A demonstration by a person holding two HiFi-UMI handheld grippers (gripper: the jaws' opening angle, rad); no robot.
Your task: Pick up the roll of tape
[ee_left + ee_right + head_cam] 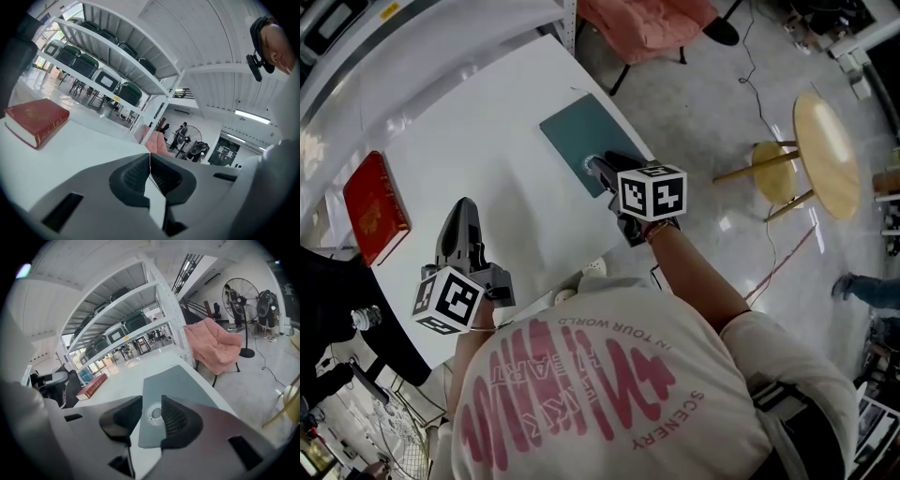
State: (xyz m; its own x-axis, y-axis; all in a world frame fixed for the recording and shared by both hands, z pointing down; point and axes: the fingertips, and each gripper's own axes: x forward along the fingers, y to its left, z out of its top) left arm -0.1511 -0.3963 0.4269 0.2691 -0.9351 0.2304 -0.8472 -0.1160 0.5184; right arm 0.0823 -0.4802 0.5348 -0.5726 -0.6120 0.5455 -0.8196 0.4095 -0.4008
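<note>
The roll of tape (589, 166) is a small pale ring lying flat on a teal mat (577, 127) near the white table's right edge. My right gripper (605, 165) hovers right at it, jaws open. In the right gripper view the tape (153, 413) shows through the gap between the two dark pads (180, 420), which do not touch it; whether it lies between the tips or just beyond them I cannot tell. My left gripper (465, 202) is over the bare table to the left, far from the tape. Its jaws meet in the left gripper view (150, 157), with nothing between them.
A red book (375, 206) lies at the table's left side and also shows in the left gripper view (37, 119). Off the right table edge the floor holds a round wooden stool (825, 155) and a pink chair (213, 345). White shelving (117, 56) stands behind the table.
</note>
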